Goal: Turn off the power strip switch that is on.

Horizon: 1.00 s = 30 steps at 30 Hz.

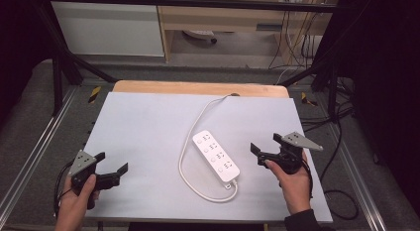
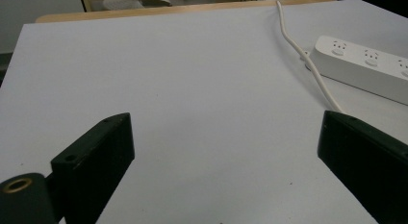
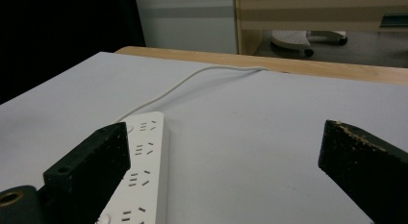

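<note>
A white power strip (image 1: pixel 216 155) lies diagonally near the middle of the white table top (image 1: pixel 148 127), its sockets bare. Its white cable (image 1: pixel 188 176) loops from the near end round the left side and runs to the far edge. My left gripper (image 1: pixel 113 168) is held low at the near left, open, with nothing between its jaws; the strip (image 2: pixel 365 65) lies off to its right. My right gripper (image 1: pixel 265 145) is held just right of the strip, also open and holding nothing. In the right gripper view the strip (image 3: pixel 142 176) sits by the left jaw.
A wooden table edge (image 1: pixel 198 87) shows beyond the white sheet. Black frame bars and loose cables (image 1: pixel 341 142) run along the right side. A wooden cabinet (image 1: pixel 223 18) and a white panel (image 1: pixel 109 28) stand behind the table.
</note>
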{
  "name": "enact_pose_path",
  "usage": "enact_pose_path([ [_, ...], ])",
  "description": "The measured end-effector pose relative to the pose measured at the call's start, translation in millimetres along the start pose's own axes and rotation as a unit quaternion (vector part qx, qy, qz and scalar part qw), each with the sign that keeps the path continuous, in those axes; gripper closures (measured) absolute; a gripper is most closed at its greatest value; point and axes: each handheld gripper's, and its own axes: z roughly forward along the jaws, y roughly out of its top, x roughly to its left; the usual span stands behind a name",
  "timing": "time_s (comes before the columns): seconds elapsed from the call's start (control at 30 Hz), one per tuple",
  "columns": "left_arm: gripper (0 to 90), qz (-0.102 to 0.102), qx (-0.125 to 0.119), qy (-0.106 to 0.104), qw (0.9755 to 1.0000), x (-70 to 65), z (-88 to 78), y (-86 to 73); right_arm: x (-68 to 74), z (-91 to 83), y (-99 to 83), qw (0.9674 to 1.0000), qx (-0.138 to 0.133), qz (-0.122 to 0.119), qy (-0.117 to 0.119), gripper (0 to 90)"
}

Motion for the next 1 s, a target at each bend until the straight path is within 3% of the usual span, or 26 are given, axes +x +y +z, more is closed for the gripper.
enact_pose_path([
  [0.33, 5.7, 0.0, -0.001, 0.0, 1.0, 0.2, -0.4, 0.0, 9.4, 10.9, 7.2, 0.9999, -0.001, -0.007, 0.015, 3.8],
  [0.67, 5.7, -0.001, 0.0, 0.0, 1.0, 0.5, -0.8, -0.1, 18.8, 18.2, 10.6, 0.9996, -0.009, -0.013, 0.025, 14.0],
  [1.0, 5.7, -0.001, 0.0, 0.001, 1.0, 0.6, -1.2, 0.0, 30.8, 29.0, 11.2, 0.9992, -0.004, -0.018, 0.034, 15.1],
])
